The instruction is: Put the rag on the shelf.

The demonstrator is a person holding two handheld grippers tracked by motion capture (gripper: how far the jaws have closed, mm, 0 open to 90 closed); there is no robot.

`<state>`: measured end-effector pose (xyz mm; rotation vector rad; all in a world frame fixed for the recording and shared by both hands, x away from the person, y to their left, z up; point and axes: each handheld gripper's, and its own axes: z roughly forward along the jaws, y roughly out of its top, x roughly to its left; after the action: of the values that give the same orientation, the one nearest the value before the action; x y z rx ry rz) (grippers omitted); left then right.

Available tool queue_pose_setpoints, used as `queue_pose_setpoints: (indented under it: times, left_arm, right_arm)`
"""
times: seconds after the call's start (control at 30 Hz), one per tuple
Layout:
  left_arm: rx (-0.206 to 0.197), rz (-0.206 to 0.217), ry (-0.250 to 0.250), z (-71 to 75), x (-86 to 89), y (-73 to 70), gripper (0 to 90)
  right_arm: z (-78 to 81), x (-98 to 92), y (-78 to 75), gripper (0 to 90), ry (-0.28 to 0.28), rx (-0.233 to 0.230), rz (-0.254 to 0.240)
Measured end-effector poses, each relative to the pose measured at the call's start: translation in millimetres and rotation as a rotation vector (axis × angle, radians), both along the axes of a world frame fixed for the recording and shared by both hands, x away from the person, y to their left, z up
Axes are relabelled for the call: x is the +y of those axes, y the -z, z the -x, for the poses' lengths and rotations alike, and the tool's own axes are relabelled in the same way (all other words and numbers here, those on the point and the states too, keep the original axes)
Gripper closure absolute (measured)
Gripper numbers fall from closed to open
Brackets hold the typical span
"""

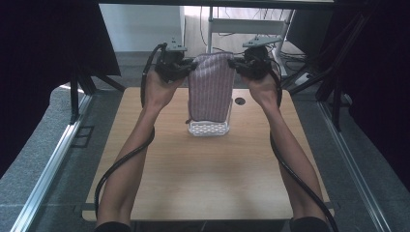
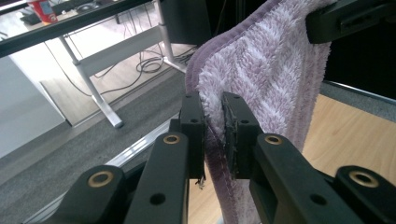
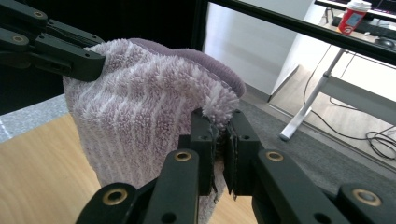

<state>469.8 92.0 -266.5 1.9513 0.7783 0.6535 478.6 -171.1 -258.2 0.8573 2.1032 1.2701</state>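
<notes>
A purple striped towel (image 1: 211, 87) hangs stretched above the far half of the wooden table (image 1: 203, 174), its lower end over a white perforated basket (image 1: 209, 127). My left gripper (image 1: 189, 67) is shut on the towel's upper left corner; in the left gripper view the towel (image 2: 271, 74) is pinched between the black jaws of this gripper (image 2: 213, 135). My right gripper (image 1: 234, 64) is shut on the upper right corner, and the right gripper view shows the fluffy towel (image 3: 140, 121) clamped by that gripper (image 3: 220, 151). Each gripper view also shows the other gripper's jaws at the top edge.
A round cable hole (image 1: 240, 101) sits in the table right of the basket. Dark curtains and stand legs flank the table. Beyond it are a white desk frame (image 1: 246, 26) and floor cables. A red cup (image 3: 352, 16) stands on a far desk.
</notes>
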Motion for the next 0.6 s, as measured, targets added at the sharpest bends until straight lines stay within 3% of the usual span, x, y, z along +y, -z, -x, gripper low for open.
queue_pose_setpoints:
  times: [0.3,0.6]
  left_arm:
    - [0.032,-0.019,-0.054,-26.6,-5.9,-1.9,79.6]
    - [0.056,-0.047,-0.136,-53.2,-11.3,13.3,79.4]
  right_arm:
    - [-25.6,5.0,-2.9,82.6,0.026,0.004,0.038]
    - [-51.4,11.4,7.0,82.3,0.05,0.034,0.041]
